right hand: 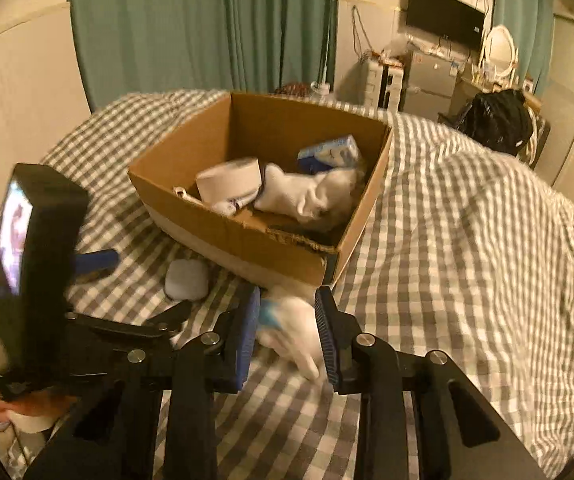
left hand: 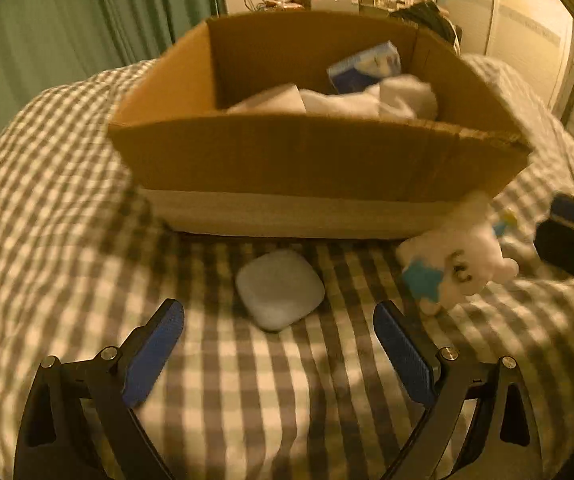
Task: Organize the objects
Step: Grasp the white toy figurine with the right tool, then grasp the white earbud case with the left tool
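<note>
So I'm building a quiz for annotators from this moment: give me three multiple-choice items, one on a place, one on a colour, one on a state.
1. Where does the pale rounded case lie?
A. inside the cardboard box
B. on the checked bedcover in front of the box
C. between the right gripper's pads

2. What colour are the gripper pads?
A. blue
B. red
C. white

3. How does the left gripper stand?
A. shut on the case
B. open, holding nothing
C. shut on the plush toy

Answers: 1 B, the case rests on the checked bedcover just short of the cardboard box. 2 A, the pads show blue in both views. 3 B, its pads stand wide apart either side of the case, while the plush toy sits between the pads of the right gripper.
</note>
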Available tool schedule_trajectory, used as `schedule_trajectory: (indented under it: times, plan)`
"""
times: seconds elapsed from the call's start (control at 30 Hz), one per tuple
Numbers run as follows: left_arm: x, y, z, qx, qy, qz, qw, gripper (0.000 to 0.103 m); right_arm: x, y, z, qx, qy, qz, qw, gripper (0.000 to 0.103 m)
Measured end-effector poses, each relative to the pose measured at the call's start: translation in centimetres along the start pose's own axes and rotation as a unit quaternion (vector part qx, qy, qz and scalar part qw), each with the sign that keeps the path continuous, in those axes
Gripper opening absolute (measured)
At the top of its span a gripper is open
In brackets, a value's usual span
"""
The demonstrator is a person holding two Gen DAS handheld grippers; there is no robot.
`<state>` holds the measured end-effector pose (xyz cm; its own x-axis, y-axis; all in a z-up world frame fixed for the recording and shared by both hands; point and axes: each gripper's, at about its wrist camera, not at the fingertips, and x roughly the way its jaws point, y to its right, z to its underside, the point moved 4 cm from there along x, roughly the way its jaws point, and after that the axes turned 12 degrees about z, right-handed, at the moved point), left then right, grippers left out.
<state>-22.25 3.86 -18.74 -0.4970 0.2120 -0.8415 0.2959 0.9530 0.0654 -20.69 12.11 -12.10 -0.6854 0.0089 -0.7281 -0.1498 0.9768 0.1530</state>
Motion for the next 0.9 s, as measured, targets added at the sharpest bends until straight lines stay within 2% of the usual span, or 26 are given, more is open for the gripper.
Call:
schedule_trajectory:
  times: [0.03, 0.1, 0.2, 0.27, 0.43, 0.57, 0.7, 0.9]
  plan:
    - [0.8, -0.1, -0.1, 0.000, -0.009, 0.000, 1.0000, 0.088, 0.6, 0.0, 0.3, -0.001, -0.009, -0.001, 1.000, 0.029]
    - [2.3, -0.3, -0.1, -0.012, -0.029, 0.014, 0.9994, 0.068, 1.2, 0.2, 0.9, 0.006, -0.024, -0.006, 1.000, 0.029]
    - [3.4, -0.7, -0.1, -0.021, -0.042, 0.018, 0.9987, 0.055, 1.5, 0.7, 1.0, 0.021, -0.033, -0.018, 0.999, 0.035]
    - [3.3, -0.6, 0.0, -0.020, -0.041, 0.021, 0.9987, 0.055, 1.6, 0.8, 1.3, 0.025, -0.035, -0.018, 0.999, 0.053]
    - [1.4, -1.1, 0.7, -0.038, -0.035, 0.033, 0.9981, 0.054, 1.6, 0.3, 1.7, 0.021, -0.039, -0.014, 0.999, 0.063]
    - [-1.7, -1.6, 1.5, -0.045, -0.011, 0.035, 0.9983, 0.054, 1.8, -0.4, 1.9, 0.015, -0.045, -0.018, 0.999, 0.064]
    - [-3.6, -2.3, 1.6, -0.030, 0.013, -0.003, 0.9995, 0.053, 2.8, -2.2, 1.8, 0.007, -0.058, -0.029, 0.998, 0.064]
    - [-4.2, -3.8, 1.8, -0.046, 0.016, 0.003, 0.9988, 0.053, 5.7, -4.2, 1.1, -0.001, -0.081, -0.027, 0.996, 0.064]
